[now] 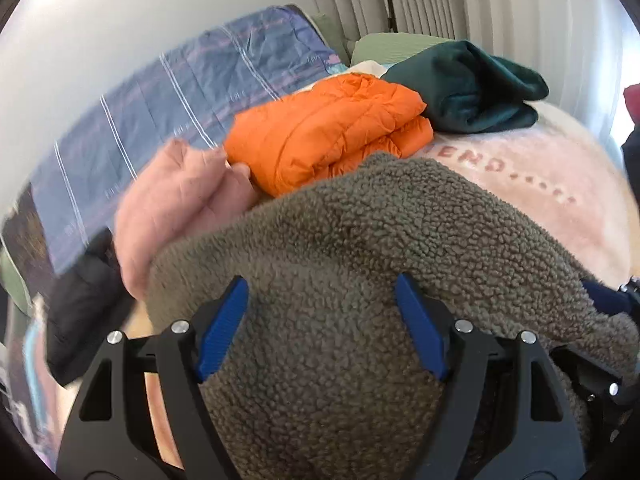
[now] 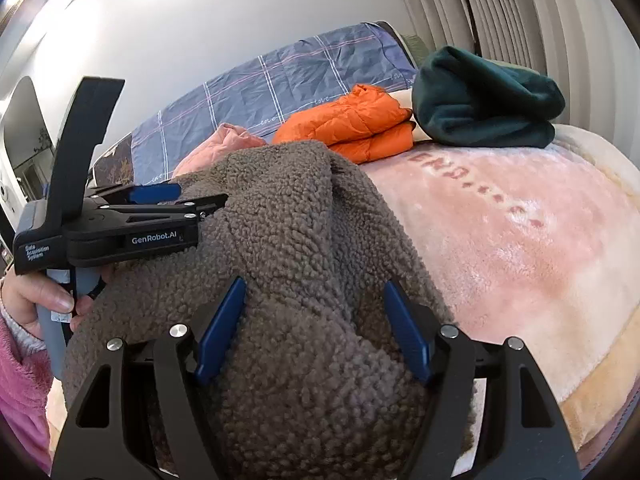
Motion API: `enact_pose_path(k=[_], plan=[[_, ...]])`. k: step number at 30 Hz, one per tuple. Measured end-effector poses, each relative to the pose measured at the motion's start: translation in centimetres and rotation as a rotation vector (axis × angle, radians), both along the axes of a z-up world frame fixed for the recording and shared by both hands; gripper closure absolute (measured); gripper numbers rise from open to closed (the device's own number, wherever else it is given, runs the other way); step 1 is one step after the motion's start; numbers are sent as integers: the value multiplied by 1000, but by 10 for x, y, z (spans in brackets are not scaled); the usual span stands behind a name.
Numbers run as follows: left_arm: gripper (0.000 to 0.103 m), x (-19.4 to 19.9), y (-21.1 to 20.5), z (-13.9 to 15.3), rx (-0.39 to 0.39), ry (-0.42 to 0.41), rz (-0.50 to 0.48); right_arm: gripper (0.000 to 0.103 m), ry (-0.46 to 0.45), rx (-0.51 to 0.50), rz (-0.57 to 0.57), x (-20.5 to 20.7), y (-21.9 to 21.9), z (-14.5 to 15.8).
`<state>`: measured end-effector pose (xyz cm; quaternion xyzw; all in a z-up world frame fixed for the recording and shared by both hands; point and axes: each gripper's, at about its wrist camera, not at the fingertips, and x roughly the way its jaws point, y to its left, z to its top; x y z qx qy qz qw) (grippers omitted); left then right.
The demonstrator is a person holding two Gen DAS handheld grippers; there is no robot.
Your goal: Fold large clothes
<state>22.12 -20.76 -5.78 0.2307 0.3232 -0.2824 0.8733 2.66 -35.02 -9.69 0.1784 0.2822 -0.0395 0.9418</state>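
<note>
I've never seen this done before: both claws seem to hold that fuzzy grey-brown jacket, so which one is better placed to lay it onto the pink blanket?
Probably the right gripper: bare pink blanket lies just beside it. The left gripper faces the orange jacket and pink garment.
</note>
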Motion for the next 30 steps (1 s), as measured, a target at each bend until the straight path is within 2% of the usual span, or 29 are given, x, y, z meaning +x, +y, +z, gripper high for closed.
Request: enact_pose_path(k=[3, 8, 11, 13, 15, 17, 19, 23, 30], plan=[[25, 3, 3, -2, -20, 22, -1, 31, -8, -7, 2, -1, 2, 0], [26, -4, 3, -6, -1, -19, 6, 22, -18, 34, 40, -10, -10, 2], [26, -5, 3, -7, -5, -21, 15, 22, -49, 171, 85, -30, -38, 5], [26, -4, 4, -7, -11, -19, 17, 19, -61, 250, 38, -43, -62, 2], [26, -2, 5, -7, -20, -10, 16, 19, -38, 380, 36, -47, -89, -11], [26, -1, 5, -7, -25, -5, 15, 19, 34, 593, 70, -41, -110, -36], [26, -2, 5, -7, -25, -7, 14, 19, 79, 757, 110, -33, -118, -58], [26, -1, 6, -7, -26, -6, 15, 18, 89, 804, 152, -23, -115, -62], [26, 0, 5, -7, -34, -1, 15, 17, 195, 883, 165, -2, -108, -70]])
